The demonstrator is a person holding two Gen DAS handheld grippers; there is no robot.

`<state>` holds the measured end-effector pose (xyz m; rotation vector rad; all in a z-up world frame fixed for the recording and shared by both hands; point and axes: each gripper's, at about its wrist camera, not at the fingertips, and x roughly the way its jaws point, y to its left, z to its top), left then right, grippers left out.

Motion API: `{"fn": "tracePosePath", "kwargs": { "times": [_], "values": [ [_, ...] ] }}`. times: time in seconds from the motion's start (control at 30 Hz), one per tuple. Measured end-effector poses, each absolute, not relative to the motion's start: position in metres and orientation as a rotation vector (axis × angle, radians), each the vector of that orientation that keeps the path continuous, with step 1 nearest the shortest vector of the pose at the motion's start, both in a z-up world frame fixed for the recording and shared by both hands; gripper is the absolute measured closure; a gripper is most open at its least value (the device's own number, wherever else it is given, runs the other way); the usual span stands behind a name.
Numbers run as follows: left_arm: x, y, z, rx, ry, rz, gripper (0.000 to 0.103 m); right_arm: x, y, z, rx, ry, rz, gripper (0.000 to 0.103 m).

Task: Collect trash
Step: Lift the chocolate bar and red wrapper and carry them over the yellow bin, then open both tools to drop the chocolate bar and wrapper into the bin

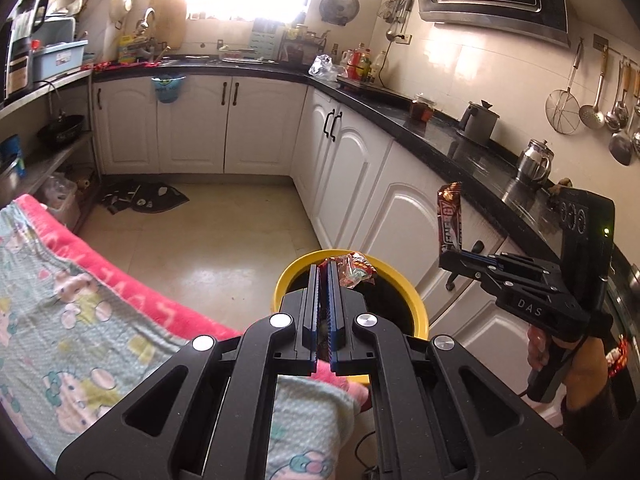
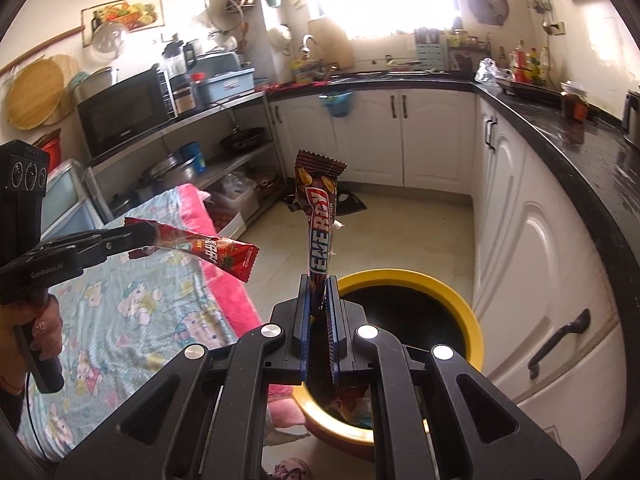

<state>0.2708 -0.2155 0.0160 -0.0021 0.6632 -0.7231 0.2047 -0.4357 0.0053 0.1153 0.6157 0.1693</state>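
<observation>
A white-cabinet run [image 1: 352, 168] under a black countertop [image 1: 472, 148] wraps the far and right sides of the kitchen, with a pale tiled floor [image 1: 224, 232] between it and a towel [image 1: 80, 304], pink-edged and printed with cartoon figures, that covers a surface on the near left. On the left in the right wrist view, a metal shelf unit [image 2: 224, 128] carries a microwave [image 2: 124, 108].

A yellow-rimmed bin [image 2: 460, 300] with a dark inside stands on the floor, just beside the towel's edge and near the right-hand cabinets. Some wrappers lie at its bottom, seen in the right wrist view below the gripper.

The right gripper [image 2: 318, 284], held by a hand [image 1: 584, 364] at the right, is clamped narrow on the lower end of a brown energy-bar wrapper [image 2: 318, 216], which stands upright above the jaws. In the right wrist view it lines up with the near-left part of the bin's rim; whether it is truly over the opening, I cannot tell.

The left gripper [image 1: 323, 270], held by a hand [image 2: 36, 328] at the near left, is pinched shut on a red snack wrapper [image 2: 212, 254]. The wrapper sticks out sideways from the jaws, above the towel's pink edge in the right wrist view, and in front of the bin's far rim in the left wrist view.
</observation>
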Motion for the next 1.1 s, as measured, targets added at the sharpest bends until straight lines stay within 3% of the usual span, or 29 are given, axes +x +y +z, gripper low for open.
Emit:
{"fn": "tracePosePath", "kwargs": {
  "times": [0.57, 1.1],
  "values": [
    [0.294, -0.264, -0.004, -0.026, 0.692, -0.736, 0.102, 0.207, -0.459, -0.009, 0.167, 0.609, 0.056, 0.095],
    [0.324, -0.314, -0.063, 0.025, 0.827, -0.747, 0.102, 0.237, -0.47, -0.082, 0.216, 0.773, 0.009, 0.095]
  ]
}}
